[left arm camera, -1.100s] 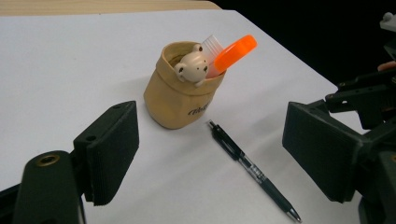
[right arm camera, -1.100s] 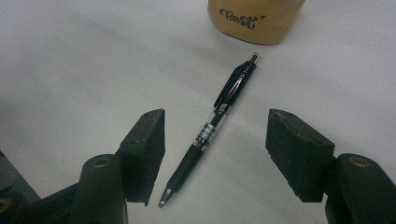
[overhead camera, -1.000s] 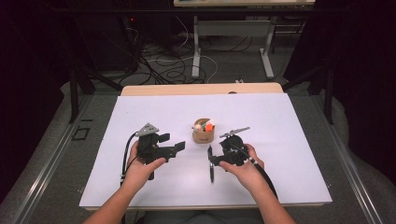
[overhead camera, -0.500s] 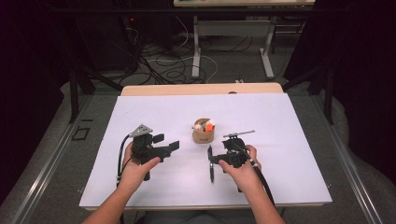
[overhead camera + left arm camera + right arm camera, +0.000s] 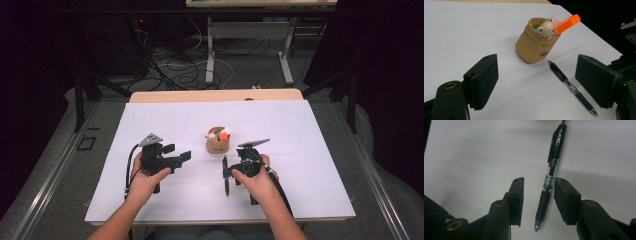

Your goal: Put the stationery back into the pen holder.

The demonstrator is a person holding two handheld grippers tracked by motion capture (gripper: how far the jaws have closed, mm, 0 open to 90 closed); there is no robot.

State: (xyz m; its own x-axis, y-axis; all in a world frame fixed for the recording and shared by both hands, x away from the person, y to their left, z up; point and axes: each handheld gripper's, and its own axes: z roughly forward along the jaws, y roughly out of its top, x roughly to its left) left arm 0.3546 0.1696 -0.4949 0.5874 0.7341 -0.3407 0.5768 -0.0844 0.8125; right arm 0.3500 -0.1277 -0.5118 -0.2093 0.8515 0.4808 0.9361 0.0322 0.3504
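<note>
A tan pouch-like cup [image 5: 216,141] stands mid-table with an orange item and a small animal figure in it [image 5: 530,47]. A black pen [image 5: 226,186] lies flat in front of it [image 5: 571,87]. My right gripper [image 5: 231,172] is lowered over the pen. Its jaws have just been closing, and the pen [image 5: 554,157] lies between them, close to the right pad [image 5: 564,197] with a gap at the left pad, so it is open. My left gripper [image 5: 178,152] is held to the left, open wide and empty [image 5: 536,65], aimed at the cup.
The white tabletop [image 5: 300,130] has bare room on all sides of the cup. Beyond the table's far edge there are cables on the floor [image 5: 175,70] and table legs [image 5: 210,55]. Dark surroundings lie to both sides.
The right gripper's jaws have narrowed around the pen lying on the table. Both hands have stayed nearly in place.
</note>
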